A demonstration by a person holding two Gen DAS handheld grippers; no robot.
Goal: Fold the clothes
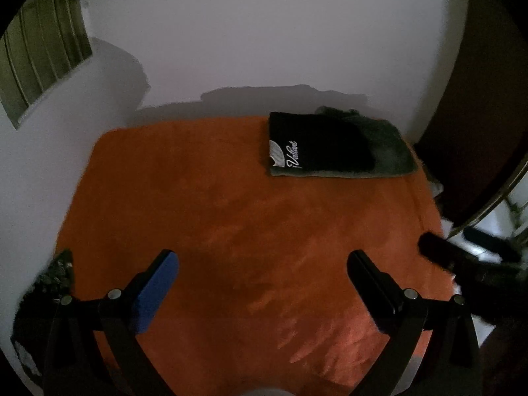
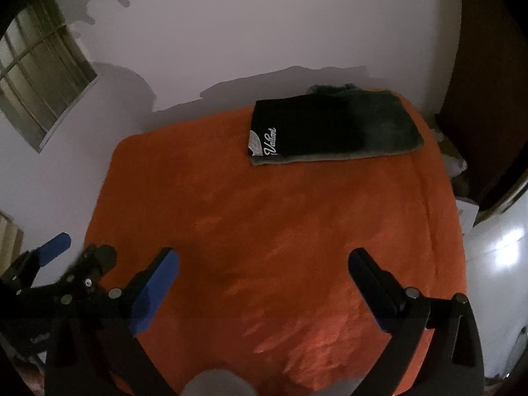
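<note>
Both sets of jaws stood spread wide with nothing between them: the left gripper and the right gripper each hung over the bare near part of the orange plush bed cover, well apart from the clothes. A folded black garment with white script lettering lay at the far right corner of the cover, near the pale wall. It rested on top of a folded dark grey-green garment, whose edges showed beneath it at the front and right. A barred window sat in the wall at far left.
</note>
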